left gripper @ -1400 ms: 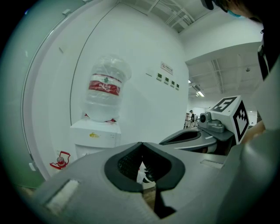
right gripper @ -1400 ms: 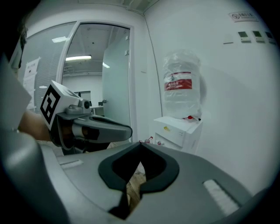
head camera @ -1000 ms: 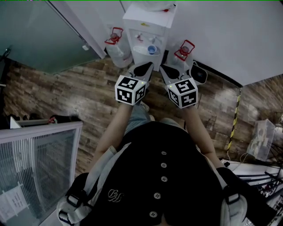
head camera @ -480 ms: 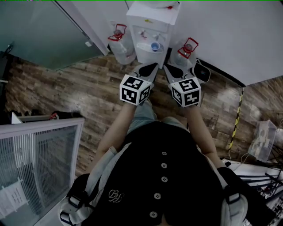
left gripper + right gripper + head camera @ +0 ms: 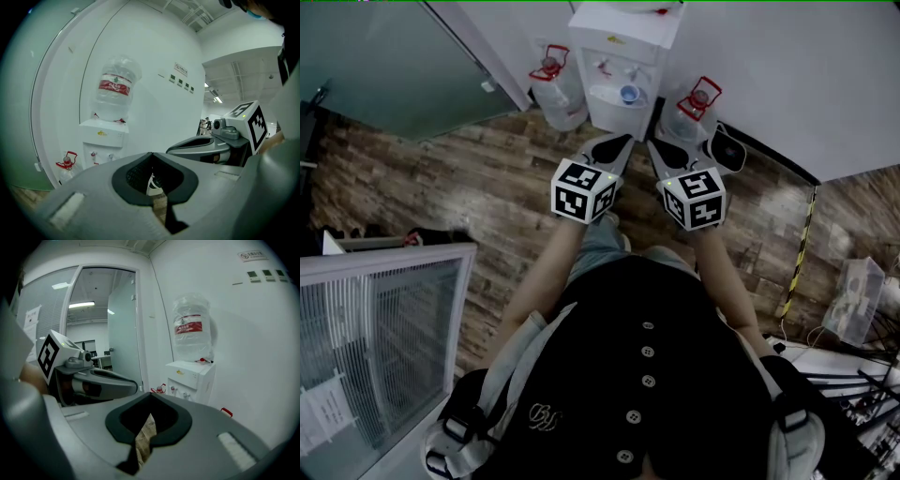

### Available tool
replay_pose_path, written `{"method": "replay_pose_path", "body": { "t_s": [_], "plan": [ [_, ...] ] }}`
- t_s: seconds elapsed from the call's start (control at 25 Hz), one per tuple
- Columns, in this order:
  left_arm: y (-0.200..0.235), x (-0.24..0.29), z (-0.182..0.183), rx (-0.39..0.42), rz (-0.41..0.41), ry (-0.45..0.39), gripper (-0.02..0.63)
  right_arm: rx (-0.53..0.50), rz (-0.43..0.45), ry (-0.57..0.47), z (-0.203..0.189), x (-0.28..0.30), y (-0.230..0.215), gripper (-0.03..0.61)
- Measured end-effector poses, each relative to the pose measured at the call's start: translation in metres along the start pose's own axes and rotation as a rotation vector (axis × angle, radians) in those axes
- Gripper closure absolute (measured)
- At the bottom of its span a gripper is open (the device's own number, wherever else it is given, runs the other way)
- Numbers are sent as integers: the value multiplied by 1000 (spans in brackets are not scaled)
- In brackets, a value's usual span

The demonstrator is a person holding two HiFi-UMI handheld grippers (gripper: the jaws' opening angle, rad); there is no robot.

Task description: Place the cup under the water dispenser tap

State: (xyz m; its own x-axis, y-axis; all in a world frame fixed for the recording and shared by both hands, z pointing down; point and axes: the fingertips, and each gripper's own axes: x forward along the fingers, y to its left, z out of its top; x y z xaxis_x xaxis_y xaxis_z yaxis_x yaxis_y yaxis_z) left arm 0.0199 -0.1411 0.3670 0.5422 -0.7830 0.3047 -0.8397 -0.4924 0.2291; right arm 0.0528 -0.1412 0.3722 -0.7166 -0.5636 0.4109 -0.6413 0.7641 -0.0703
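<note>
A small blue cup (image 5: pixel 628 94) stands in the recess of the white water dispenser (image 5: pixel 619 56), below its taps. Both grippers hang side by side in front of the dispenser, short of it and pointing at it. My left gripper (image 5: pixel 614 146) is shut and holds nothing. My right gripper (image 5: pixel 665 151) is also shut and empty. In the left gripper view my left gripper (image 5: pixel 152 157) faces the dispenser (image 5: pixel 104 140) with its big bottle (image 5: pixel 115 91) on top. The right gripper (image 5: pixel 150 397) sees the dispenser (image 5: pixel 190 378) ahead on its right.
Two spare water bottles with red handles stand on the wooden floor, one on the dispenser's left (image 5: pixel 558 89) and one on its right (image 5: pixel 689 112). A dark round object (image 5: pixel 727 152) lies by the wall. A glass cabinet (image 5: pixel 375 337) is at the left, a striped pole (image 5: pixel 797 253) at the right.
The head view has shifted a little, so the dispenser and grippers sit slightly higher in the picture. Both grippers stay shut, side by side.
</note>
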Motion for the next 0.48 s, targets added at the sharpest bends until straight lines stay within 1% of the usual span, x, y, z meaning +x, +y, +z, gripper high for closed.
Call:
{"method": "replay_pose_path", "body": {
  "t_s": [0.28,0.48],
  "plan": [
    [-2,-1,1,-6,4,-5,615,-5,22,10,-2,0,11,578],
    [-4,-3,2,2,-1,-6,615,-3,10,-6,2,-3,11,578]
  ]
}}
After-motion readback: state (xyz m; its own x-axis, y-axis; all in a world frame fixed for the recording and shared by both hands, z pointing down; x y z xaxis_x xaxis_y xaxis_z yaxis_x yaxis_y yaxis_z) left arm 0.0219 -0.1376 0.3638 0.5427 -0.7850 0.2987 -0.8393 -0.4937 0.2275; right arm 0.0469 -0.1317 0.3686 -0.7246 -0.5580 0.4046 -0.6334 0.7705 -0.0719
